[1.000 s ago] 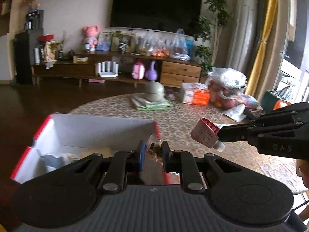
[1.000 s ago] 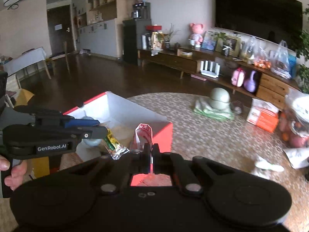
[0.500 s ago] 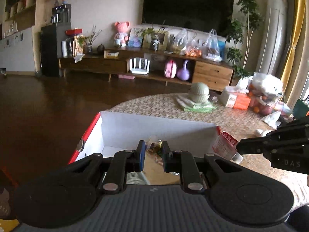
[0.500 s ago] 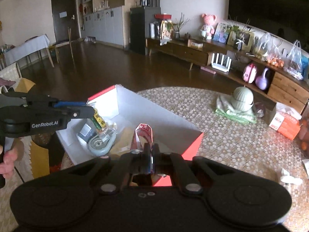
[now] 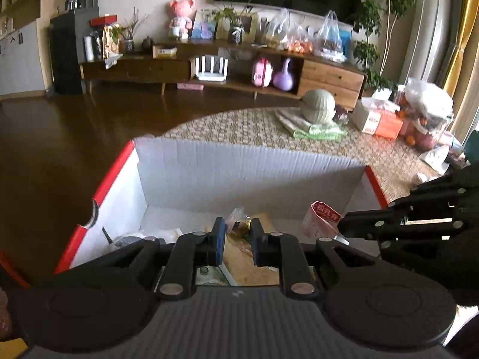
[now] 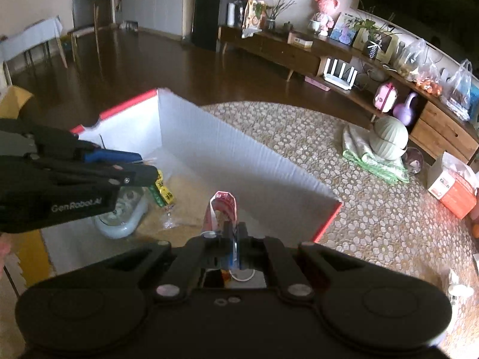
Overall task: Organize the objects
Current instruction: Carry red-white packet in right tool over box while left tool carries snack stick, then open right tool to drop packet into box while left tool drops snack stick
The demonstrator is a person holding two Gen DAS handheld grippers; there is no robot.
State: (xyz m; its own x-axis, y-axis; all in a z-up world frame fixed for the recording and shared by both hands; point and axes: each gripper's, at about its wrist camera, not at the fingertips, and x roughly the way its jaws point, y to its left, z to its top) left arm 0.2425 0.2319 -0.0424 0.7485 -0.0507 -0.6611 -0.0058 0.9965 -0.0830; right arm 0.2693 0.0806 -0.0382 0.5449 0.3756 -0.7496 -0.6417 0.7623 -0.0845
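Note:
A white cardboard box with red outer sides stands open on the table's left end. My left gripper hangs over its inside, shut on a clear snack packet with yellow and green print. From the right wrist view that packet dangles below the left gripper. My right gripper is shut on a red-and-white tube, also above the box. The left wrist view shows the tube at the tip of the right gripper, inside the box's right wall.
A clear pale container lies on the box floor. On the patterned tablecloth sit a green round jar on folded cloth, an orange tissue box and bags of fruit. Dark floor lies beyond the box.
Both grippers moved left from beside the box to above its opening and lower into it, each still carrying its item.

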